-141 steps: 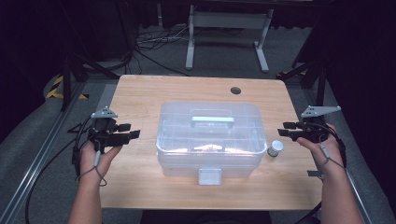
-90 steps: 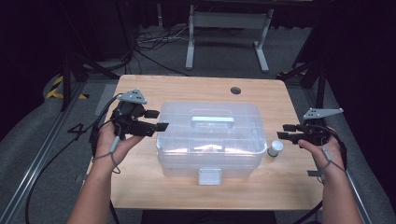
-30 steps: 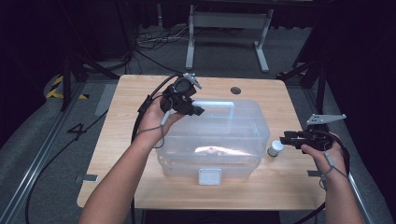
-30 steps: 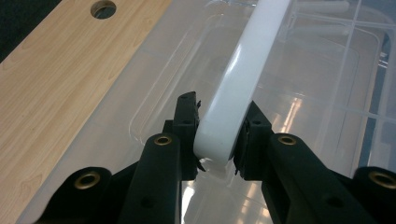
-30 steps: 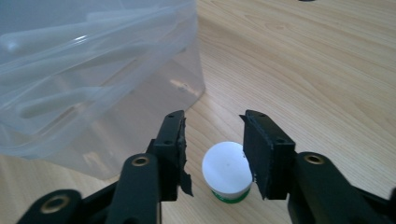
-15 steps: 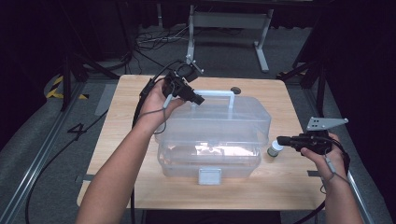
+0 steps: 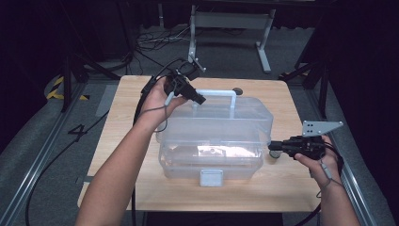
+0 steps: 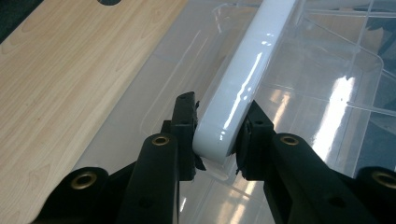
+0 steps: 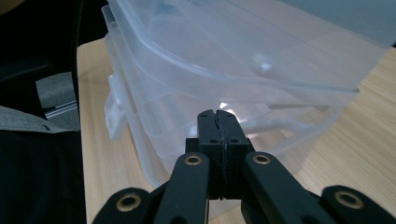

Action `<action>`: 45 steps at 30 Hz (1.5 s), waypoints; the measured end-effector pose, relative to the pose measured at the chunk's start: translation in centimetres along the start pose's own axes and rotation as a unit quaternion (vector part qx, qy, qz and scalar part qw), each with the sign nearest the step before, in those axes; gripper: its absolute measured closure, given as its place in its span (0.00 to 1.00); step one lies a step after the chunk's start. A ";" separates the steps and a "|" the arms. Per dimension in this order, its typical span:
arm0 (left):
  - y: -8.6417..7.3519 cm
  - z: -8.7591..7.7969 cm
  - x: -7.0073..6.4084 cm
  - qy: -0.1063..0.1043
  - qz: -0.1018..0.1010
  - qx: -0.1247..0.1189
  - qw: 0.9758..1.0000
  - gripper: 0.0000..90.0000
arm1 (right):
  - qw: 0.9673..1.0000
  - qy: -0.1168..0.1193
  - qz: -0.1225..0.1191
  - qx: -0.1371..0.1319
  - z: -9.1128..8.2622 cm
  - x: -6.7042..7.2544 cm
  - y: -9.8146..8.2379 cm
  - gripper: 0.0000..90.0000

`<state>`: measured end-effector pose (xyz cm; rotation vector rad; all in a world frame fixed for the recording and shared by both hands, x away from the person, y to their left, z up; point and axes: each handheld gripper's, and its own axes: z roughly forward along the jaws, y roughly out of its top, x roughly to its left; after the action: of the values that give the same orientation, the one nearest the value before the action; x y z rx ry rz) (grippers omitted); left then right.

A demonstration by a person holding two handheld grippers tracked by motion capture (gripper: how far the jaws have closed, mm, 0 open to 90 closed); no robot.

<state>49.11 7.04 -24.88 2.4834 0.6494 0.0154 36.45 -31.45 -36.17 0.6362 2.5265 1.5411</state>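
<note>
A clear plastic box [image 7: 211,157] stands mid-table. Its lid [image 7: 226,120] is raised off the base. My left gripper [image 7: 200,100] is shut on the left end of the white handle [image 7: 221,93], which stands upright. In the left gripper view the black pads pinch that handle [image 8: 243,79] from both sides at my left gripper [image 8: 217,140]. At the box's right side my right gripper [image 7: 273,146] is shut with nothing in it. In the right gripper view my right gripper [image 9: 218,121] has its jaws pressed together, facing the gap under the lid [image 9: 233,46].
A small white-capped jar [image 7: 275,155] sits on the wooden table [image 7: 122,141] just under the right gripper's tips. The box has a grey latch [image 7: 210,177] at its front. A round hole [image 7: 238,90] lies behind the box. Cables cover the floor beyond.
The left gripper pulled the handle up and back, and the lid rose off the base. The right gripper's jaws came together and it drifted a little toward the box.
</note>
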 end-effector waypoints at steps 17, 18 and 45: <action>-0.3 0.0 -0.2 -0.005 -0.006 -0.017 1.000 0.68 | 1.000 -0.007 -0.002 -0.011 0.2 0.3 0.5 1.00; -0.4 -0.2 -0.3 0.015 0.000 -0.024 1.000 0.61 | 1.000 -0.007 -0.002 -0.010 0.2 0.3 0.5 1.00; -4.9 -8.2 -2.3 0.037 -0.026 -0.151 0.987 0.62 | 0.999 -0.024 -0.002 -0.036 0.0 -0.6 2.0 1.00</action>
<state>43.70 13.81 -20.25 2.1812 0.6879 0.1742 37.57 -30.88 -34.52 0.6492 2.4253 1.5869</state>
